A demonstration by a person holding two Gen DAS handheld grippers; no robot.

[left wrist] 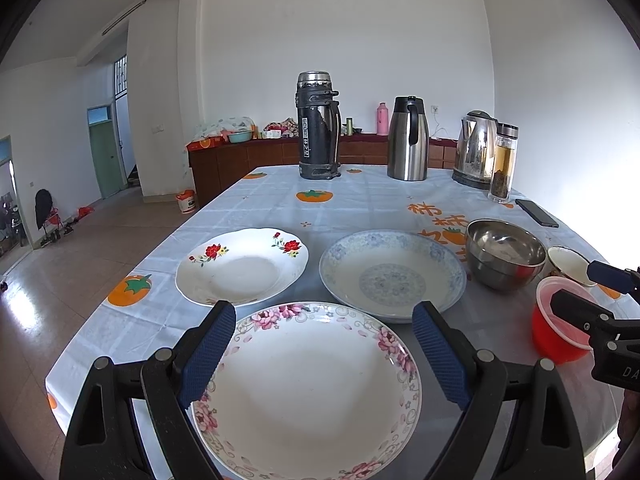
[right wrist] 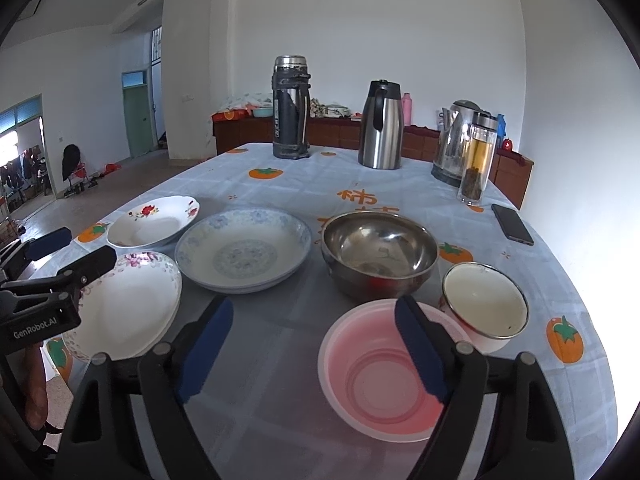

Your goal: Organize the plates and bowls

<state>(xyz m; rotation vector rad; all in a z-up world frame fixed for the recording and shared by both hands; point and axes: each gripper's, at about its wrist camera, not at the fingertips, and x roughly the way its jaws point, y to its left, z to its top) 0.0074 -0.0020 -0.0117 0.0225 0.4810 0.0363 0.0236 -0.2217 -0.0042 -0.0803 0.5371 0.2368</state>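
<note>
Now left gripper agape over pink-flowered plate — untouched.

Bright daylight floods in from the right of both tools, blowing out the wall there. The steel bowl shows glare. Fisheye bending and dark vignetting mark the corners; focus seems sharp, perhaps softer far off.

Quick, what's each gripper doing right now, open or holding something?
Left gripper: open, tongs over the pink-flowered plate, holding nothing.
Right gripper: open, tongs above the pink plastic bowl, holding nothing.
</note>
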